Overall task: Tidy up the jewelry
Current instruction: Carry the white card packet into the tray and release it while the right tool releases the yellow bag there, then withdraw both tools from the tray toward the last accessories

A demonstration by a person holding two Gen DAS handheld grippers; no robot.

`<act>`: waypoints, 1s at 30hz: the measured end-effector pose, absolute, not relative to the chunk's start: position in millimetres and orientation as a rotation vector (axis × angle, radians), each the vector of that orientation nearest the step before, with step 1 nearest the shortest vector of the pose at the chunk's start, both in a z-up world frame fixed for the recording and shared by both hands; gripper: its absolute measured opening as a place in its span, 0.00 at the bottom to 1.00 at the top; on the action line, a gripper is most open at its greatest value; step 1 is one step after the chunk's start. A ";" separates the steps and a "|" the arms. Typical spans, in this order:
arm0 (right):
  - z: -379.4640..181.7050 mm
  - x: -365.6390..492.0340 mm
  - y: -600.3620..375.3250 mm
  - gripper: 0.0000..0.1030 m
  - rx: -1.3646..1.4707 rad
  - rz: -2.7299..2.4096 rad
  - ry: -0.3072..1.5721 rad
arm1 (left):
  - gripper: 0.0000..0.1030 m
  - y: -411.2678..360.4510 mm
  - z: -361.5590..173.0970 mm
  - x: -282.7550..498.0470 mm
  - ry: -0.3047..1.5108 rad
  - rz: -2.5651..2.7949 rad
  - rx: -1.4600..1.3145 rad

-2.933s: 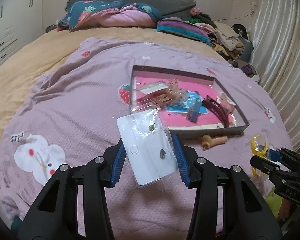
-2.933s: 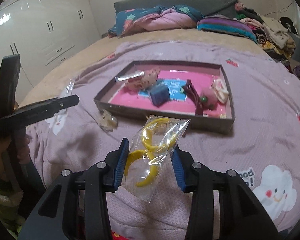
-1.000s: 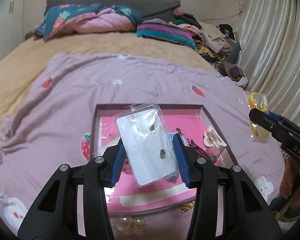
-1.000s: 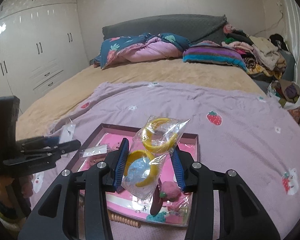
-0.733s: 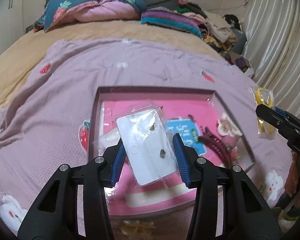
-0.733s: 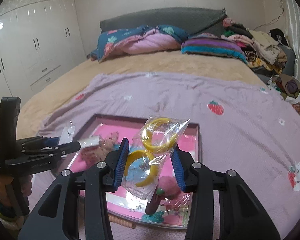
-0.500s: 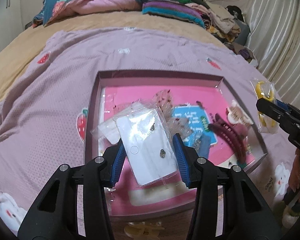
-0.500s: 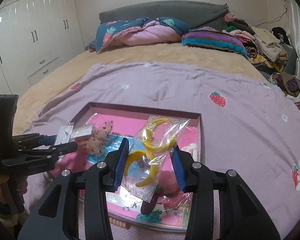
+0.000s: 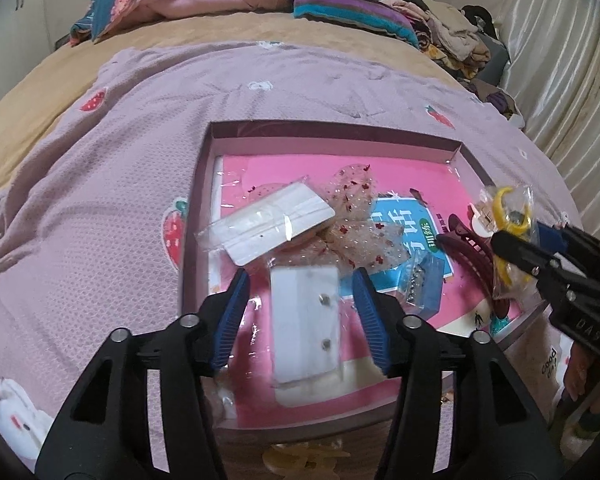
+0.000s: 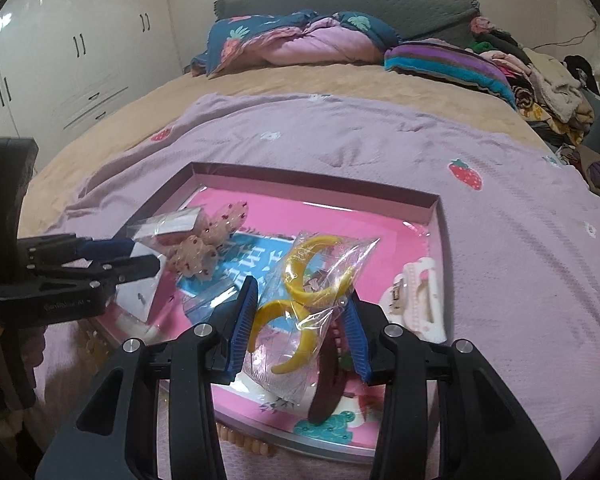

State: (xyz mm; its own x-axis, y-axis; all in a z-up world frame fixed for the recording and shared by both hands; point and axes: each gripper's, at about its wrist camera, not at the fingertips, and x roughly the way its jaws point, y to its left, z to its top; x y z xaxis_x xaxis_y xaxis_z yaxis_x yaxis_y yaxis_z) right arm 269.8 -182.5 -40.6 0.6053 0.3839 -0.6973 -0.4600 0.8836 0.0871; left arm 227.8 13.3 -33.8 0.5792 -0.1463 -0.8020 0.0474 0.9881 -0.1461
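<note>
White earring card (image 9: 303, 324) apparently released

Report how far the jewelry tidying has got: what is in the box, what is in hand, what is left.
Done: a bagged card, a sheer bow and a dark red clip lie in the pink box. In hand: the left gripper is opening, dropping the earring card into it; the right gripper grips the yellow hoops bag. Left: a pale clip outside the near wall.

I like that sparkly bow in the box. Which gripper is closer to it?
Left. The left gripper sits just in front of the sparkly bow; the right gripper, holding the bag of yellow hoops, is further over.
</note>
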 end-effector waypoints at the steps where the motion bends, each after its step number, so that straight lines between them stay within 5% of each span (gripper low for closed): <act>1: -41.4 268.9 -180.3 0.39 -0.106 0.493 0.784 | 0.45 14.4 -32.3 227.3 0.943 -0.110 -0.113; 18: -51.5 259.6 -156.4 0.43 -0.140 0.510 0.789 | 0.75 44.3 -6.4 212.5 0.881 -0.034 -0.160; 30: -2.4 233.5 -175.2 0.87 -0.097 0.460 0.642 | 0.88 51.7 34.0 185.4 0.789 0.022 -0.158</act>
State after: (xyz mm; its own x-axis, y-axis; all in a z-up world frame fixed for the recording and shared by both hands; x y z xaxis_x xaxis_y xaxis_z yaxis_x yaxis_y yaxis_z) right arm 233.5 -175.2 -2.4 0.7041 0.3835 -0.5976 -0.4425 0.8952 0.0530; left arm 185.4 51.7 34.0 0.7047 -0.0394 -0.7084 -0.0789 0.9879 -0.1335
